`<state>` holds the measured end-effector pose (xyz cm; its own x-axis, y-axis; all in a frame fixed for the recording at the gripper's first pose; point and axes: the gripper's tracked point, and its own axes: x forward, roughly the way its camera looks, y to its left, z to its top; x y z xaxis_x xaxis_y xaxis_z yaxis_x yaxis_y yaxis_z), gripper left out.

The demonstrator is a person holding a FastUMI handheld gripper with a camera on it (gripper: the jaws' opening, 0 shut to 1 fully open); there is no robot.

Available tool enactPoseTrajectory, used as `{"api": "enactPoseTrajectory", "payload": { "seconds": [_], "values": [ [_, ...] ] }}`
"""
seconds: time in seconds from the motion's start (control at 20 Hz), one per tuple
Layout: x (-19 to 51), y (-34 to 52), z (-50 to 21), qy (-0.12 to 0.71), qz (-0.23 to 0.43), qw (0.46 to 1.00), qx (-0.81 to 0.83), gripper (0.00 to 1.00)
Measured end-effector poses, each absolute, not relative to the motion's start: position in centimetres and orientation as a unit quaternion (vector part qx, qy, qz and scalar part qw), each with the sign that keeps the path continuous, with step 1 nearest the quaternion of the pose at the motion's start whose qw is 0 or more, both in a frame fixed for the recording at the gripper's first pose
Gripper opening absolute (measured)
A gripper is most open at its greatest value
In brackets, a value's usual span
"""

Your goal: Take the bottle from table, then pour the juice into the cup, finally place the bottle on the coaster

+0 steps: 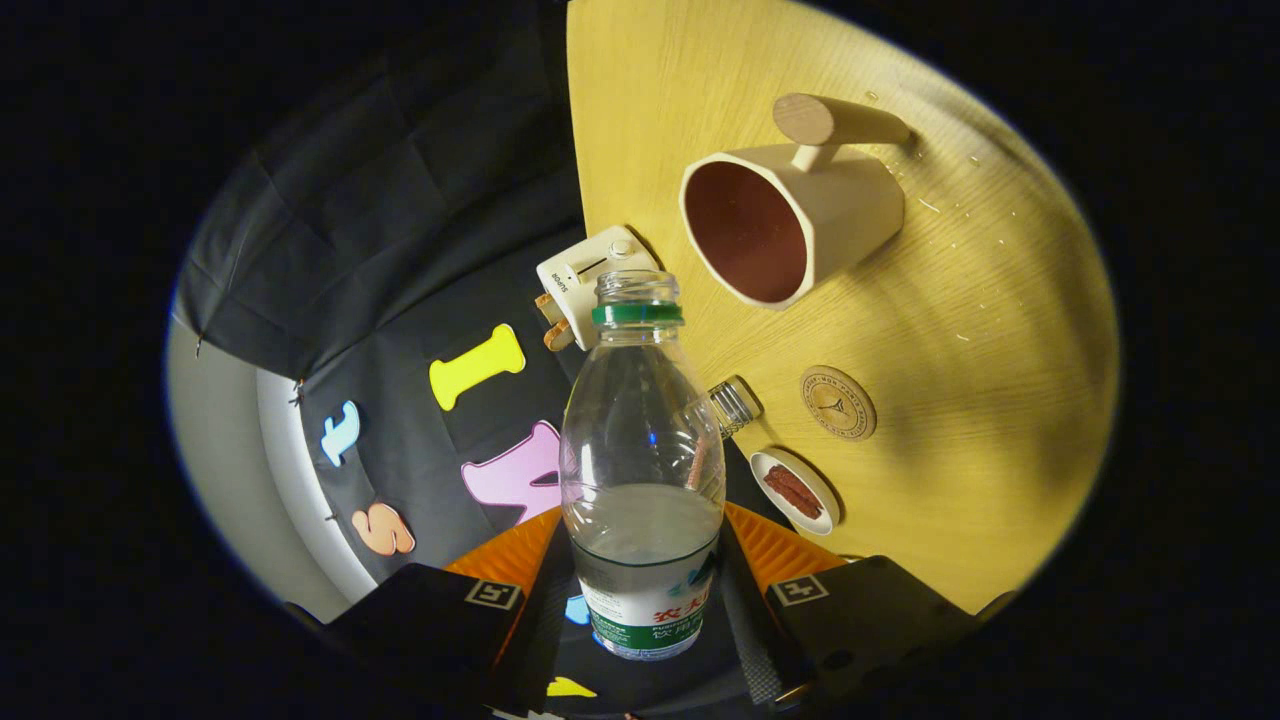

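Your gripper [645, 590] is clamped on the bottle [642, 470]: one finger presses each side of its lower body, at the label band. The bottle sits between the fingers, neck pointing away from the camera, cap off, green ring at the open mouth. It's clear plastic, with liquid filling only the lower part and the upper part empty.

The whole view is rolled, so the wooden surface [1000, 330] runs along one side of the bottle and the booth's dark cloth wall [400, 250] along the other. You're holding the bottle clear of the surface.

The cup [790, 220] is beyond the fingers and off to the surface side of the bottle's mouth, standing on the surface with its dark red inside facing the camera and a wooden bar handle on its far side. Bottle mouth and cup rim are near but apart.

The coaster [838, 402], a round wooden disc, lies on the surface beside the bottle's shoulder, apart from the cup. Near it are a small white dish [797, 490] holding something reddish-brown and a small glass jar [736, 404] partly hidden behind the bottle. A white timer-like device [585, 280] sits just behind the bottle's neck. A few droplets [960, 215] show on the surface past the cup.
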<state>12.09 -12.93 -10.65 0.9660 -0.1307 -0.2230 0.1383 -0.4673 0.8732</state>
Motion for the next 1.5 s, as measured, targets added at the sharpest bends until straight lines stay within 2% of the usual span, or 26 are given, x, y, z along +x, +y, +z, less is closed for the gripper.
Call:
{"api": "enactPoseTrajectory", "payload": {
  "seconds": [0.4, 0.8, 1.1, 1.5],
  "values": [
    [12.8, -11.7, -10.5, 0.028, -0.109, 0.736, 0.668, 0.75],
    [14.2, -12.0, -8.5, -0.003, -0.145, 0.907, 0.396, 0.75],
    [16.6, -9.7, -7.2, -0.016, -0.153, 0.963, 0.219, 0.75],
    [21.3, -9.4, -8.9, -0.016, -0.188, 0.979, 0.073, 0.76]
  ]
}}
